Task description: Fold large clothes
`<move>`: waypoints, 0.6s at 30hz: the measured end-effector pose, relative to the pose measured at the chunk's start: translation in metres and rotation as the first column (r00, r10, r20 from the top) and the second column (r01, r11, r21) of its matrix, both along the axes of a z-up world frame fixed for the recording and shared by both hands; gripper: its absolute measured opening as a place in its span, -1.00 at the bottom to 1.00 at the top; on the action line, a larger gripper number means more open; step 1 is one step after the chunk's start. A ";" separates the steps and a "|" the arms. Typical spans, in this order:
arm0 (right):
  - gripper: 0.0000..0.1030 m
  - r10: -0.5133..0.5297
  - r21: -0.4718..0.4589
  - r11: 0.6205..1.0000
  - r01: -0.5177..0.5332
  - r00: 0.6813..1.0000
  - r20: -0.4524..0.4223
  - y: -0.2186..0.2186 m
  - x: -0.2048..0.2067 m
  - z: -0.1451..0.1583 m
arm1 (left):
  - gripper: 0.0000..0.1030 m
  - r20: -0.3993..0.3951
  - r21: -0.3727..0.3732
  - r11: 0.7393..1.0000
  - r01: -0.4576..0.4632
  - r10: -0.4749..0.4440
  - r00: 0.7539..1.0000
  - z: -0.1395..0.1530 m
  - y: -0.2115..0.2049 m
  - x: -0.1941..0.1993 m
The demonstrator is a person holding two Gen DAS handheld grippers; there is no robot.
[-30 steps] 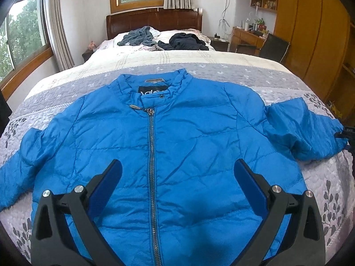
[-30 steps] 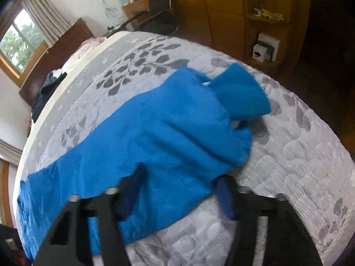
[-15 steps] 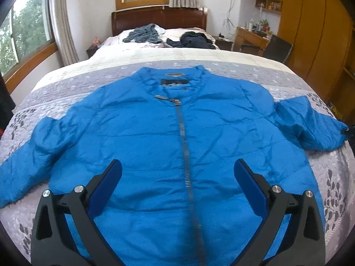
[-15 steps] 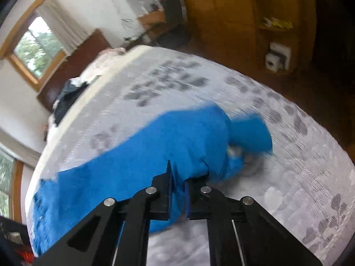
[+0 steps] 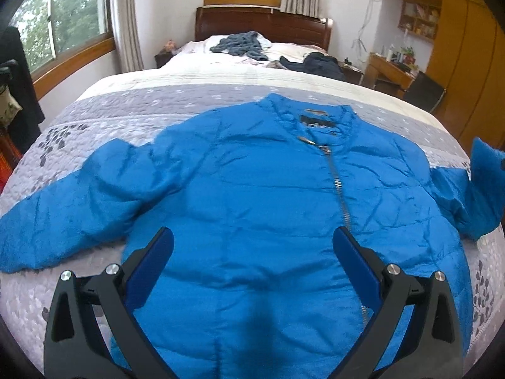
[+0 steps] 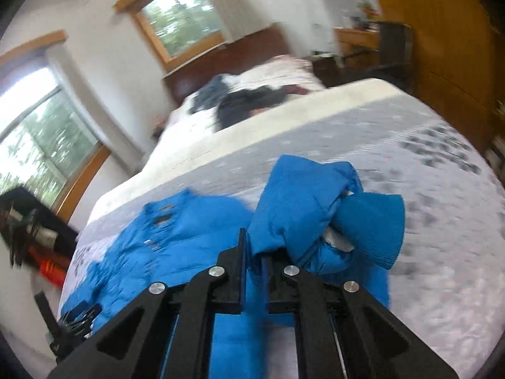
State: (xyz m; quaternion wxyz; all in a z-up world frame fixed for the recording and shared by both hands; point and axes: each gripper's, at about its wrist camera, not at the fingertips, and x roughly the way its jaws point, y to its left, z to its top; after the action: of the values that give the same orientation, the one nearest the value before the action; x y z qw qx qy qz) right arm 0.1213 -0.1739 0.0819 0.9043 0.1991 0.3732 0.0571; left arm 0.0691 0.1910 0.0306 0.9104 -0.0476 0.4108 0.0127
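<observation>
A bright blue puffer jacket (image 5: 262, 189) lies face up on the bed, zipped, collar toward the headboard, both sleeves spread sideways. My left gripper (image 5: 252, 246) hovers open above the jacket's lower front, nothing between its fingers. In the right wrist view my right gripper (image 6: 254, 246) is shut on the bunched right sleeve (image 6: 303, 218), lifted off the quilt with its knit cuff (image 6: 375, 230) hanging to the right. The same raised sleeve (image 5: 483, 189) shows at the far right of the left wrist view.
The bed has a grey patterned quilt (image 5: 94, 120). Near the headboard lie a grey garment (image 5: 240, 42) and a dark garment (image 5: 318, 63). A wooden wardrobe (image 5: 470, 57) and a desk (image 5: 391, 69) stand to the right, windows to the left.
My right gripper shut on the right sleeve and lifted it, swinging toward the jacket body. The left gripper stayed open and shifted left over the jacket.
</observation>
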 end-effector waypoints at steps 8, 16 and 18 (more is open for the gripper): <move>-0.89 0.227 -0.044 0.973 -0.227 0.974 0.002 0.121 0.021 -0.005 | 0.94 0.018 -0.001 0.999 -0.047 0.047 0.999 0.004 0.029 -0.003; -0.89 0.442 -0.063 0.891 -0.450 0.890 -0.110 0.235 0.043 -0.055 | 0.94 0.012 -0.008 0.996 -0.084 0.084 0.996 0.000 0.048 -0.001; -0.89 0.479 -0.046 0.871 -0.490 0.866 -0.145 0.253 0.043 -0.069 | 0.94 0.009 -0.008 0.996 -0.090 0.090 0.996 0.000 0.051 -0.001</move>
State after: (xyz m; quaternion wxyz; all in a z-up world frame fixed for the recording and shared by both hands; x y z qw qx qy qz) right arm 0.1640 0.0794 0.0128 0.8423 0.0652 0.4708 0.2542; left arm 0.0677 0.2419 0.0302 0.9107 -0.0695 0.4040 0.0519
